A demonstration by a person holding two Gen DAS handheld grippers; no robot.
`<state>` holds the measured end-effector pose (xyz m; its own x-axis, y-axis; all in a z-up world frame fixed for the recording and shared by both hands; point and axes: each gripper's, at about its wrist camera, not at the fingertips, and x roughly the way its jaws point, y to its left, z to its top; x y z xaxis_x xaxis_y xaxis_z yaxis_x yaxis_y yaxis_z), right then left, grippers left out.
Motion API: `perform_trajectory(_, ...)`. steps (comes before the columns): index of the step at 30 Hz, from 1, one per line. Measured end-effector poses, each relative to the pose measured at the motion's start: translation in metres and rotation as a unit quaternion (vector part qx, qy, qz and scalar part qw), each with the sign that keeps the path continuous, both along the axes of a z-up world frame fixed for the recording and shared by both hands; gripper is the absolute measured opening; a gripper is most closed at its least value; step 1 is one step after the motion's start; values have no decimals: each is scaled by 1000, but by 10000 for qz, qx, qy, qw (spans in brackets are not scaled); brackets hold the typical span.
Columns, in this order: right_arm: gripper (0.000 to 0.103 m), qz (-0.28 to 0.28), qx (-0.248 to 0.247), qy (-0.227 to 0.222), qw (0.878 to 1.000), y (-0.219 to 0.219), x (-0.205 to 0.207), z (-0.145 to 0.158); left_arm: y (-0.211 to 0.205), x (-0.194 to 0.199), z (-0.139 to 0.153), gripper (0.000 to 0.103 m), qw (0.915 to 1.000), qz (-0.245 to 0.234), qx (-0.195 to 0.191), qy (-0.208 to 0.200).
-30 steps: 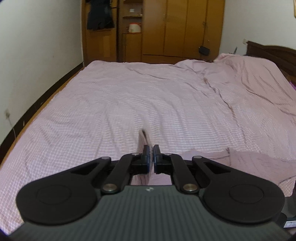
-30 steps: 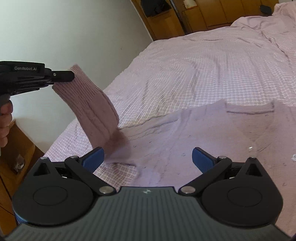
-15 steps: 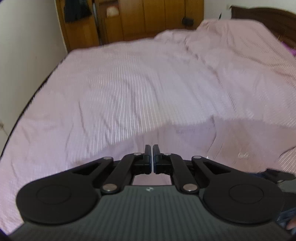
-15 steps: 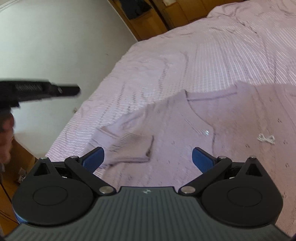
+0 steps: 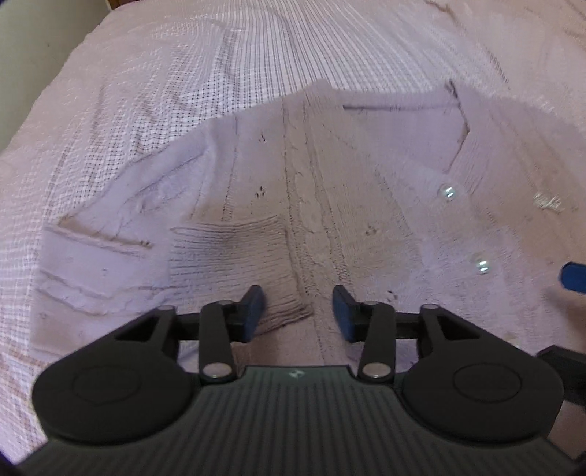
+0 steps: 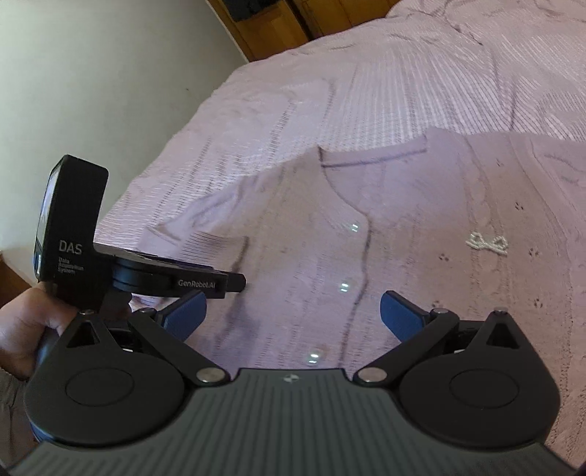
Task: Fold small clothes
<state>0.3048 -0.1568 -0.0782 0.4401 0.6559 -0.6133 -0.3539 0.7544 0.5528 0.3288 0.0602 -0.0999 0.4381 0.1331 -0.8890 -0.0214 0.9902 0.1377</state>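
A small lilac knit cardigan (image 5: 348,175) with pearl buttons (image 5: 447,191) lies flat on the bed, front up. Its left sleeve is folded in across the body, and the ribbed cuff (image 5: 234,256) lies just ahead of my left gripper (image 5: 297,311). The left gripper is open and empty, low over the cuff. My right gripper (image 6: 289,311) is open and empty above the button placket of the cardigan (image 6: 366,234). The left gripper (image 6: 205,282) shows in the right wrist view at the left, over the folded sleeve. A blue fingertip (image 5: 573,276) of the right gripper shows at the right edge of the left wrist view.
The bed has a pink checked sheet (image 5: 183,73) that reaches far beyond the cardigan. A white wall (image 6: 91,73) runs along the left side of the bed. A wooden wardrobe (image 6: 278,25) stands at the far end. A small white bow (image 6: 487,241) sits on the cardigan's right front.
My left gripper carried the sleeve inward over the cardigan, laid it down and opened. Both grippers dropped closer to the garment. The right gripper stayed open.
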Motion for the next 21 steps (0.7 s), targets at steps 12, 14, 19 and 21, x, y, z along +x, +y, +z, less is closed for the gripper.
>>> perform_trajectory(12,103,10,70,93,9999,4,3,-6,-12,-9,9,4,9990,-169,272,-316)
perform_trajectory(14,103,25,62,71,10000,7,2,-2,-12,-11,14,4,9987,-213,278,-372)
perform_trajectory(19,103,51,32,45,10000,17,0,6,-11,-21,36,4,9977,-301,200,-577)
perform_trajectory(21,103,75,47,34,10000,23,0,9,-8,-28,50,4,9968,-333,167,-701)
